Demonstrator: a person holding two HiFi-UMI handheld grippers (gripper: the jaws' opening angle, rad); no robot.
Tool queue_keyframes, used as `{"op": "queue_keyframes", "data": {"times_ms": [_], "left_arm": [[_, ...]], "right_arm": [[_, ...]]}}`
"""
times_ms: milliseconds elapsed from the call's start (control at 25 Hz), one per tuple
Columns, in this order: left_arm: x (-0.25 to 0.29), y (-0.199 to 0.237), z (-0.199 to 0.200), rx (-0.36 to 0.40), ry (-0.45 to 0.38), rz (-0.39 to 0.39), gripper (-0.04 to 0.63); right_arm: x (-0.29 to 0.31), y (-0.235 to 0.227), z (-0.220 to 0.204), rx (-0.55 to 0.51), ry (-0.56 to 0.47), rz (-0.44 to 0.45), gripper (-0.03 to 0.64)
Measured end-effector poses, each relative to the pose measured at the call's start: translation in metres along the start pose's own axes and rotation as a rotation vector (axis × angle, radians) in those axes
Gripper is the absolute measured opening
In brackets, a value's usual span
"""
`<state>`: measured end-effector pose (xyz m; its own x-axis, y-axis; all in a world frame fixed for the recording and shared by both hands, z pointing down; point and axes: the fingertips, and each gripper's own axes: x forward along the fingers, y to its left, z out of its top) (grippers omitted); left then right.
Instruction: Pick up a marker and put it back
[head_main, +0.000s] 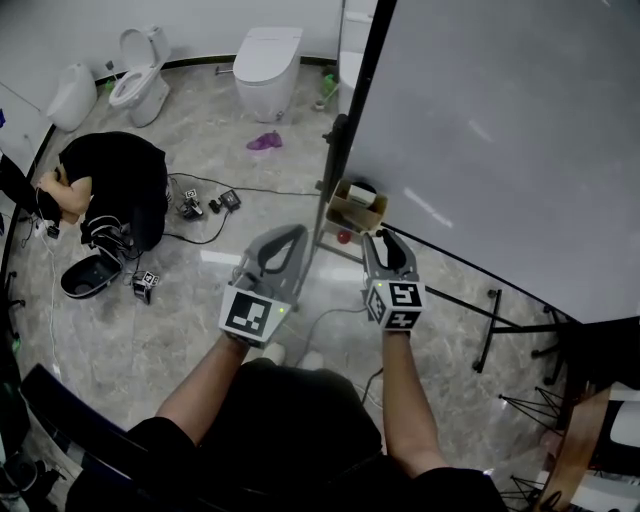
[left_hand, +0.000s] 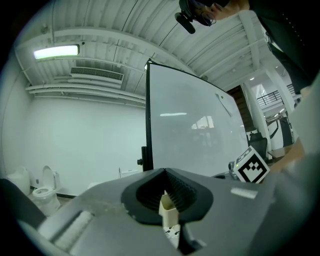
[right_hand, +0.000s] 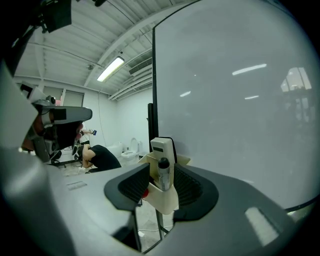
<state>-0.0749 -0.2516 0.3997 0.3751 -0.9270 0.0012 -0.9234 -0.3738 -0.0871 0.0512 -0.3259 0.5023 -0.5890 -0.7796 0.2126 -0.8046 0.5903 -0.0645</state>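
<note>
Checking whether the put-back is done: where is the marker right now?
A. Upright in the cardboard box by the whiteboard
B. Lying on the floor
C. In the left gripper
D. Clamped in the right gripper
A: the marker stands upright in the cardboard box, and the right gripper's jaws are apart on either side of it.

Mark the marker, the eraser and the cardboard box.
marker (right_hand: 163, 177): right gripper view, pale barrel below cap.
eraser (right_hand: 162, 146): right gripper view, front face.
cardboard box (head_main: 352, 214): head view, front wall.
</note>
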Motion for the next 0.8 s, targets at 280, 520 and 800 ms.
{"op": "queue_keyframes", "data": {"times_ms": [280, 520, 800], "left_arm": [[-0.002, 0.007, 0.001, 0.003, -0.003, 0.017, 0.003], [-0.004, 0.009, 0.004, 0.003, -0.006, 0.014, 0.003], [-0.003, 0.005, 0.007, -0.002, -0.024, -0.012, 0.003]], "right_arm": [[0.004, -0.002, 0.003, -0.027, -0.003, -0.015, 0.075], [0.001, -0.003, 0.018, -0.037, -0.038, -0.024, 0.074], [-0.014, 0.000, 0.047, -0.048, -0.103, -0.031, 0.074]]}}
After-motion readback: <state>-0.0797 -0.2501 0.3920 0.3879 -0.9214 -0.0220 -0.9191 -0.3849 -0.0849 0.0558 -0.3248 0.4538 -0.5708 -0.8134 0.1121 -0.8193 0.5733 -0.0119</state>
